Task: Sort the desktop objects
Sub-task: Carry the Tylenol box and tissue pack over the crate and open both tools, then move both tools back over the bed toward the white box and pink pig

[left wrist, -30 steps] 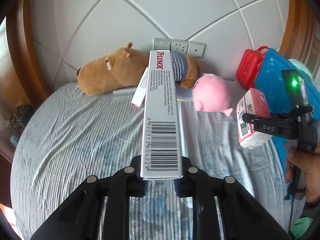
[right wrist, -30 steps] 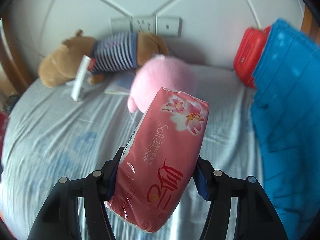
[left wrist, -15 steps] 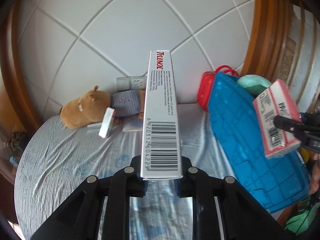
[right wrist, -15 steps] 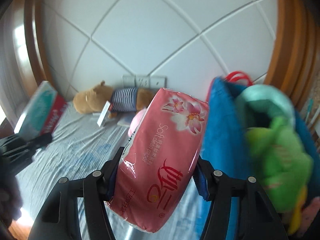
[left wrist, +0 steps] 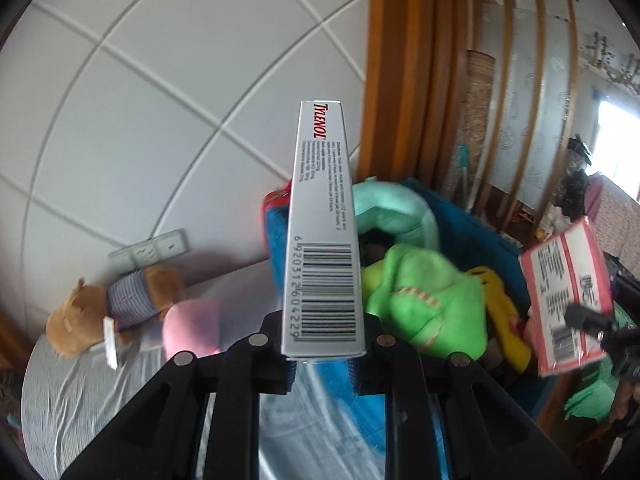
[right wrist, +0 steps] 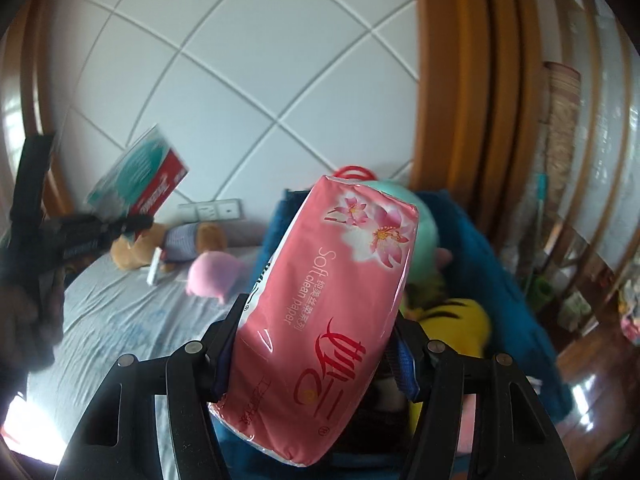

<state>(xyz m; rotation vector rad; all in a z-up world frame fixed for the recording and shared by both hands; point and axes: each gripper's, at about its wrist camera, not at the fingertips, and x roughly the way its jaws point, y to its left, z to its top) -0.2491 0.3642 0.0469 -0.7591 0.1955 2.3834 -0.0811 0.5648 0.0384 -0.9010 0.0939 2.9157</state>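
Both hands were loaded at this point. The left gripper [left wrist: 323, 360] had its fingers pinched on the bottom end of a tall, thin grey-white Tylenol carton [left wrist: 323, 240], barcode side facing the camera, standing straight up out of the grip. The right gripper [right wrist: 316, 364] was clamped around the lower half of a soft pink plastic-wrapped tissue pack with flowers printed on it [right wrist: 332, 312], tilted over to the right.

Both things were up in the air near the blue fabric storage bin [right wrist: 516, 292], which already had a green plush toy [left wrist: 424, 300], a mint-green plush [left wrist: 400, 208] and a yellow striped plush [right wrist: 456, 320] in it. Back on the bed with the grey striped sheet [right wrist: 120, 308], a brown stuffed animal in a striped shirt [left wrist: 116, 304] and a pink plush [right wrist: 216, 272] lay by the wall.

Handling-wise, I'd guess the carton was light and stiff but easy to crush, and held that low it could lever over, so a grip nearer the middle would be steadier. The tissue pack looked squishy and the film slick; squeezing across the width like that seemed right, though it could slide out if the grip loosened.
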